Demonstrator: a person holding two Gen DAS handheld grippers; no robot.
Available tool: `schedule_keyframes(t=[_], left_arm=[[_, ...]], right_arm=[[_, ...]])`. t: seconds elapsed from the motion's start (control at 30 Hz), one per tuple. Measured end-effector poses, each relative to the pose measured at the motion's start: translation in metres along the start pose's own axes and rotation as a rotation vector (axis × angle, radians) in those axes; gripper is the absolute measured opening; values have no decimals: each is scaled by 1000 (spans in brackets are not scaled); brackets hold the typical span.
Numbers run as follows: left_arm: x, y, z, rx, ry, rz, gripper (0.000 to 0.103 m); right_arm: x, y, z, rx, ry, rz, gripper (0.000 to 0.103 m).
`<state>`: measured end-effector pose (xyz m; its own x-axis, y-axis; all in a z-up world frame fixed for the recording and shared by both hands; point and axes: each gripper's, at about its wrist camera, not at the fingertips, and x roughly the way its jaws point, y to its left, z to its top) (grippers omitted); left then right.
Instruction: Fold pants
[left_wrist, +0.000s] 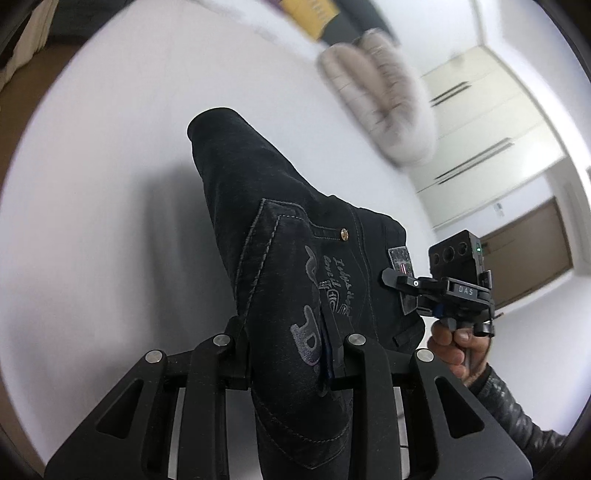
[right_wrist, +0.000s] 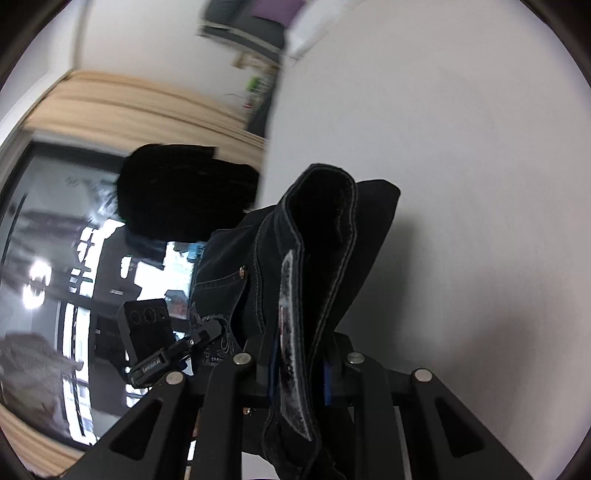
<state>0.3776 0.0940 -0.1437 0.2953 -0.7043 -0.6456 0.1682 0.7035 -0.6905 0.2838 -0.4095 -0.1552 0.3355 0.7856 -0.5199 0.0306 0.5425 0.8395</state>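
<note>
Dark denim pants (left_wrist: 258, 206) hang lifted over a white surface (left_wrist: 92, 221), held up by both grippers. My left gripper (left_wrist: 291, 343) is shut on the seat near the embroidered back pocket. The right gripper (left_wrist: 402, 282), in a person's hand (left_wrist: 454, 343), bites the waistband by the label patch. In the right wrist view, the right gripper (right_wrist: 295, 354) is shut on the folded waistband of the pants (right_wrist: 332, 221). The left gripper (right_wrist: 207, 332) grips the cloth at lower left. One leg trails away from the left camera.
A blurred, fluffy beige bundle (left_wrist: 380, 99) lies at the far side of the white surface (right_wrist: 461, 147). Pale wardrobe doors (left_wrist: 480, 129) and a brown door (left_wrist: 532, 247) stand to the right. A large window (right_wrist: 55, 277) and a black blurred shape (right_wrist: 184, 192) lie beyond the surface's edge.
</note>
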Motion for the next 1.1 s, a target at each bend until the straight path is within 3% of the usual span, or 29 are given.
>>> schedule_keyframes(t=[0.07,0.13,0.3,0.43,0.53,0.57,0.6,0.7,0.83,0.9,0.93,1.07,1.1], left_arm=[[13,21,-8,-21,9,17,29],[16,40,-17,-64,-15,-40,32],[17,54,-19,-65,-41,-106,33],[10,56,-28,-81,-84,-112,38],[3,50,-32,-91,-125,-91,46],[-7,49,-38,-91,-147,-68,52],[-13,42,-44,-86,-166,-47,65],[-54,23,-70,-36,-275,79,79],[-111,-55,-114,176,-458,408,87],[-137,-91,-133,269,-547,540,100],[-157,-120,-148,318,-628,611,100],[-219,-195,-194,421,-891,746,103],[-229,-206,-200,428,-925,760,103]], right_arm=[[13,-30,-2,70,1,-11,22],[12,-45,-6,87,-24,70,22],[8,-50,-10,76,-37,114,22],[-6,-52,-18,119,-84,125,33],[-36,-58,-34,139,-145,68,41],[-48,-59,-42,146,-171,46,43],[-63,-59,-52,148,-205,28,46],[-99,-50,-80,128,-288,-39,57],[-142,-4,-117,-17,-402,-148,59],[-160,32,-136,-111,-474,-182,60],[-169,54,-144,-164,-517,-208,66],[-208,139,-188,-409,-723,-291,87],[-215,154,-193,-448,-764,-302,98]])
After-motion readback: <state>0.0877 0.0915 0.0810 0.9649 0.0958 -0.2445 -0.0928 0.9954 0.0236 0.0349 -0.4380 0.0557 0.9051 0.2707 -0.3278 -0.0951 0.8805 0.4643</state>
